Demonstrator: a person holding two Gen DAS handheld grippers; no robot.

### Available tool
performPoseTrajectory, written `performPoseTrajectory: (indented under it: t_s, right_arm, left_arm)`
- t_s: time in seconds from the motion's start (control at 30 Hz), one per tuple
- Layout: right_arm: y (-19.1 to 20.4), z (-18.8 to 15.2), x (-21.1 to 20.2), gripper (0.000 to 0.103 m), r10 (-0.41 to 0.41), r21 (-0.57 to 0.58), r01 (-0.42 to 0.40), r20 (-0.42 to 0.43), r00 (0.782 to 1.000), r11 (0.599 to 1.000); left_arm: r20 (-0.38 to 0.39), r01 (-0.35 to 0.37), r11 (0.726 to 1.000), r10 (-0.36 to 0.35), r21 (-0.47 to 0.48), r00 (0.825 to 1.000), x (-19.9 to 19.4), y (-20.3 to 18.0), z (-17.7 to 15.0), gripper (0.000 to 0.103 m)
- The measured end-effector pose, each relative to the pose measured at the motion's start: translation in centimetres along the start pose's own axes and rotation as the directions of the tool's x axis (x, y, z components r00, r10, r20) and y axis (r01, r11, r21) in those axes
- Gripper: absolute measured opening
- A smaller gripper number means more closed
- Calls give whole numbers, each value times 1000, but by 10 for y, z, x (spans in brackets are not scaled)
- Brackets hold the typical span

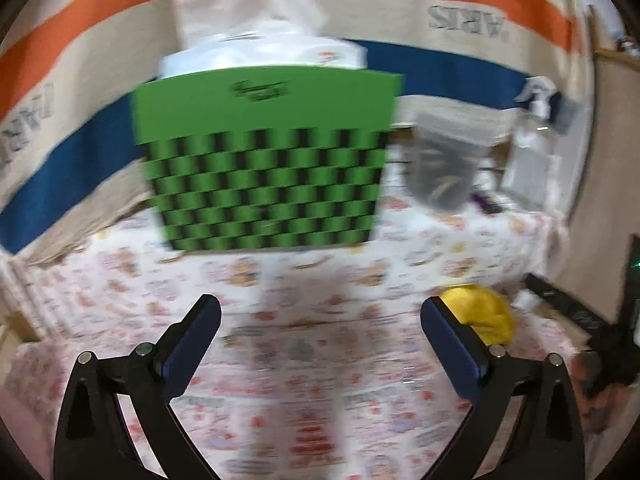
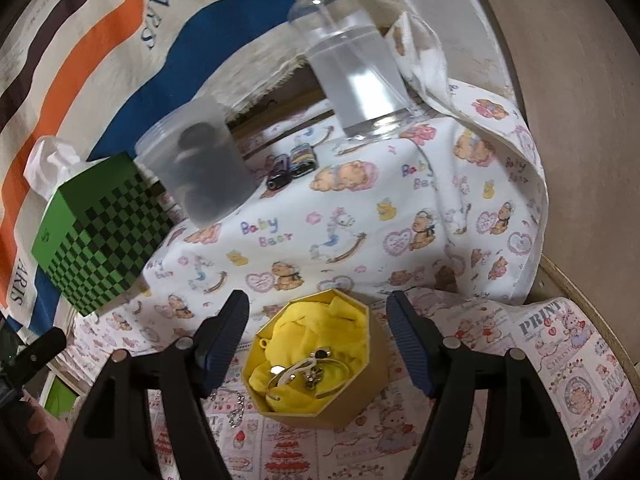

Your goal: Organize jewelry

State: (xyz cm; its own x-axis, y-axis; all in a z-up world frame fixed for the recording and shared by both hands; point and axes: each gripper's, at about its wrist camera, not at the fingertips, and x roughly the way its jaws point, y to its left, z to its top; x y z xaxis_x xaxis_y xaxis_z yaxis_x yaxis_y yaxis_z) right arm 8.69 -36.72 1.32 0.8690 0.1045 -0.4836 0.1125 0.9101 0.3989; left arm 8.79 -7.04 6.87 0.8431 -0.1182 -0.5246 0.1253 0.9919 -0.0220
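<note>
Plainly, the biggest risk sits at the octagonal box, which lies between the spread fingers of the right gripper: its jaws stand wide apart and grasp nothing, and if they close carelessly around the light cardboard wall they could tip it or crush it, spilling the rings and bangle that rest on the yellow cloth inside. A silver chain lies on the printed tablecloth just beside the box, partly hidden behind the left finger of that gripper; a finger coming down there could drag it or snag it, and it looks thin enough to slip out of a shallow pinch. The frosted tub and the clear pump bottle stand further back, well apart from the box, so a knock seems unlikely unless the reach goes long. The left gripper is likewise released, jaws wide with only cloth between them, and its picture is smeared with motion blur, which suggests quick movement; that haste could send it into the green checkered box ahead. The right wrist view alone shows the jewellery, the chain and the small dark items near the bottle. The left wrist view shows only a yellow blur of the box's lining at its right edge, but it gives the green box face-on with a white bag behind it.
</note>
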Motion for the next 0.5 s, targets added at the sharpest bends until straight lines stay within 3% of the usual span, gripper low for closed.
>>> performPoseTrajectory:
  t_s: [0.37, 0.5]
  right_arm:
    - [26, -9, 2, 75, 27, -88, -30, -32, 999, 996]
    - [33, -10, 3, 76, 119, -47, -124, -94, 988, 991]
  left_arm:
    - [24, -41, 998, 42, -55, 999, 3, 42, -28, 100]
    - [16, -67, 997, 68, -38, 998, 9, 48, -34, 100]
